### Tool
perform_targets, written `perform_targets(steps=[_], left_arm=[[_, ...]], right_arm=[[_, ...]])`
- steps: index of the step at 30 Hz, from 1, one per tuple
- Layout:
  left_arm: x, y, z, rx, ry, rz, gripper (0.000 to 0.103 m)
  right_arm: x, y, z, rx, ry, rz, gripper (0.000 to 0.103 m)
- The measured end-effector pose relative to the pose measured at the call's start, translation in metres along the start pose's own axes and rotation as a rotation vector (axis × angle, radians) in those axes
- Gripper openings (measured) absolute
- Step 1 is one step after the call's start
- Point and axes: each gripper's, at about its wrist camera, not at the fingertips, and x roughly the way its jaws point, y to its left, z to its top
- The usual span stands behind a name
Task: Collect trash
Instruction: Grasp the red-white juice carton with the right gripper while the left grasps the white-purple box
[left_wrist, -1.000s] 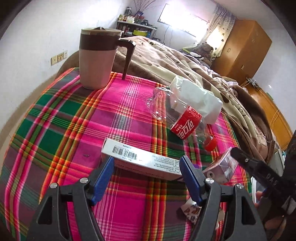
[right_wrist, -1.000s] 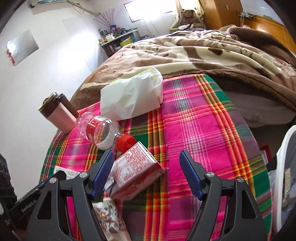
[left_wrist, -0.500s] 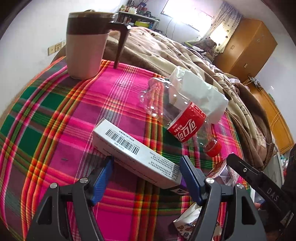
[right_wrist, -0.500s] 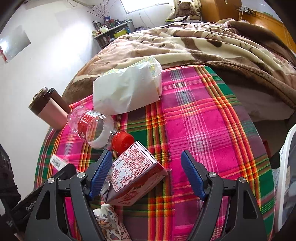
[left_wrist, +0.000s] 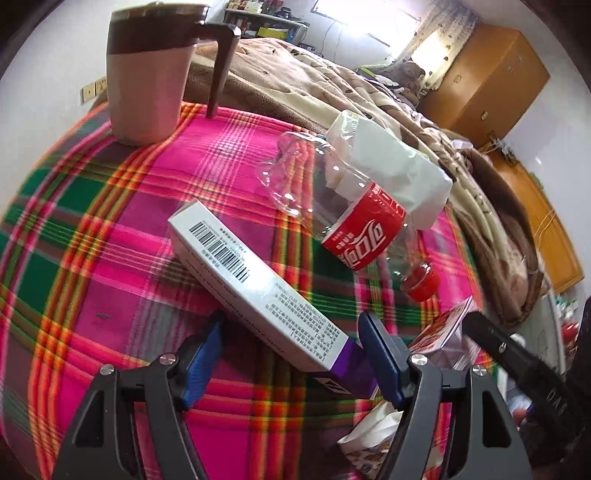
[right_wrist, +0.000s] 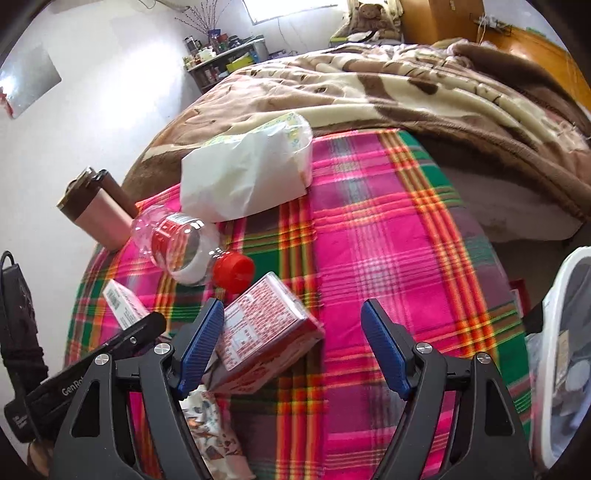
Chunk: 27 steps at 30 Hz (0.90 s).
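A long white box (left_wrist: 258, 280) with a barcode and a purple end lies slantwise on the plaid cloth (left_wrist: 110, 258). Its near end sits between the fingers of my left gripper (left_wrist: 291, 343), which is open; no pad visibly presses on it. A red drink carton (right_wrist: 266, 336) lies between the fingers of my right gripper (right_wrist: 293, 332), close against the left one, and that gripper is open too. An empty cola bottle (right_wrist: 177, 243) with a red cap lies just beyond the carton. A crumpled printed wrapper (right_wrist: 210, 428) lies under the right gripper's left finger.
A white paper bag (right_wrist: 247, 173) rests behind the bottle near the bed's brown blanket (right_wrist: 406, 92). A pink mug (left_wrist: 147, 74) with a brown lid stands at the far left. A white bin (right_wrist: 554, 350) stands off the cloth's right edge. Both grippers work close together.
My left gripper has moved forward and down onto the white box, whose near end now lies between its fingers. The right gripper has barely moved and its jaws stand slightly wider.
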Motion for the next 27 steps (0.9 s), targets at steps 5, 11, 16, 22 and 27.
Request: perform_targets(steps=[5,11,16,22,27], left_arm=[[-0.001,0.011,0.0,0.022,0.004,0.068,0.069],[-0.004,0.019,0.0,-0.015,-0.006,0.052,0.068],[-0.007,0.018,-0.007,-0.021,-0.004,0.021,0.068],[-0.006,0.015,-0.006,-0.066,-0.016,-0.027,0.068],[-0.001,0.008,-0.006,-0.093,-0.01,-0.078,0.056]], right_arm=[[0.009,0.005,0.005,0.029,0.018,0.001,0.078],[0.023,0.01,0.002,0.029,0.07,0.001,0.078],[0.012,0.007,-0.007,0.025,0.064,0.024,0.078],[-0.006,-0.002,-0.014,0.04,0.038,0.085,0.05],[-0.016,-0.004,-0.018,0.003,0.013,0.096,0.041]])
